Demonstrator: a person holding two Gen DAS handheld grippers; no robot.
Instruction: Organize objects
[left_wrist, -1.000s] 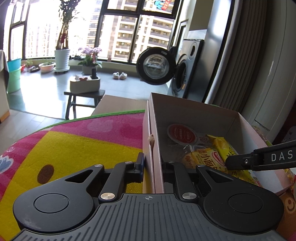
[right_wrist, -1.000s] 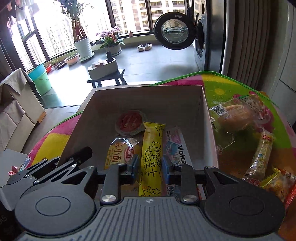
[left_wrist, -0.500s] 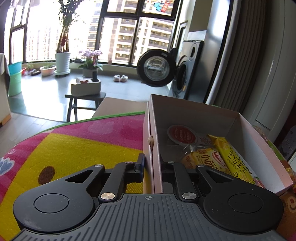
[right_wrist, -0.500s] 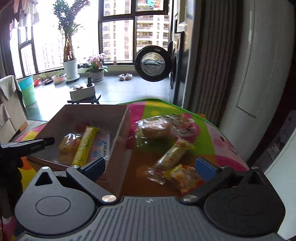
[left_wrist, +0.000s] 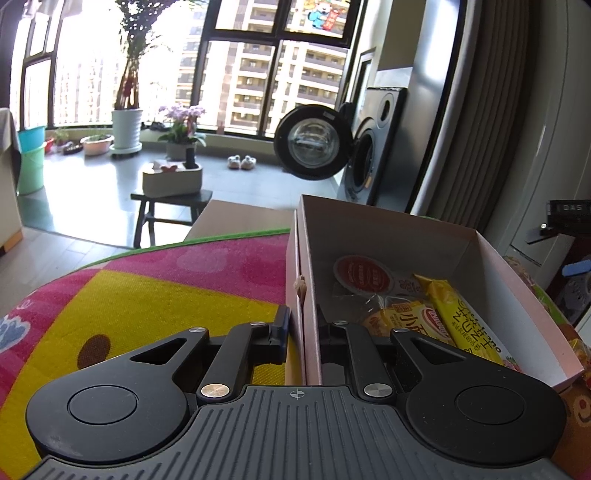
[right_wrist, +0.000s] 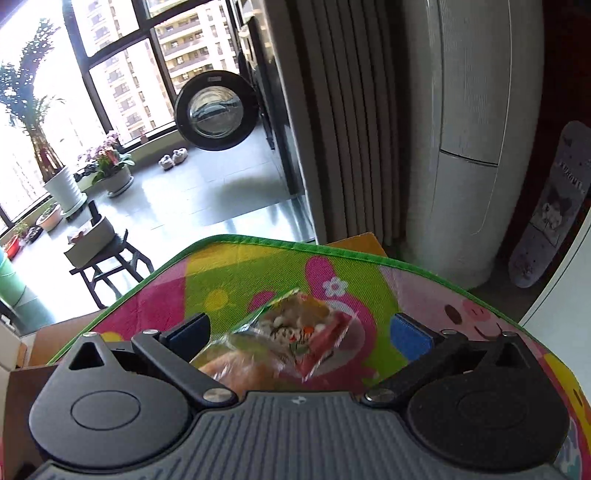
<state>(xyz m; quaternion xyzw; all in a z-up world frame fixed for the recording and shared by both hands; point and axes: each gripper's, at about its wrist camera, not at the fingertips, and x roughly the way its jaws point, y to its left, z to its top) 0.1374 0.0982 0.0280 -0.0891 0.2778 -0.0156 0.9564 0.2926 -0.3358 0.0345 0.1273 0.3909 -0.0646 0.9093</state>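
Observation:
A pale pink cardboard box (left_wrist: 388, 229) stands on the colourful play mat (left_wrist: 147, 288). My left gripper (left_wrist: 301, 328) is shut on the box's near left wall. Inside lie a round red-lidded pack (left_wrist: 364, 275), an orange snack bag (left_wrist: 410, 317) and a long yellow cheese bar (left_wrist: 469, 321). In the right wrist view my right gripper (right_wrist: 301, 334) stands open over a clear bread packet (right_wrist: 284, 339) that lies on the mat between its fingers, not touched by either pad. Part of the right gripper (left_wrist: 569, 218) shows at the far right of the left wrist view.
The mat's green edge (right_wrist: 295, 243) marks the table's far side. Beyond it are a stool with a white tray (left_wrist: 171, 181), a washing machine with its door open (left_wrist: 314, 144), potted plants (left_wrist: 125, 122) and a tall white appliance (right_wrist: 476, 129). A skateboard (right_wrist: 550, 206) leans at right.
My right gripper let go of the yellow bar in the box, opened, and swung right and forward over the bread packet. The left gripper kept its hold on the box wall.

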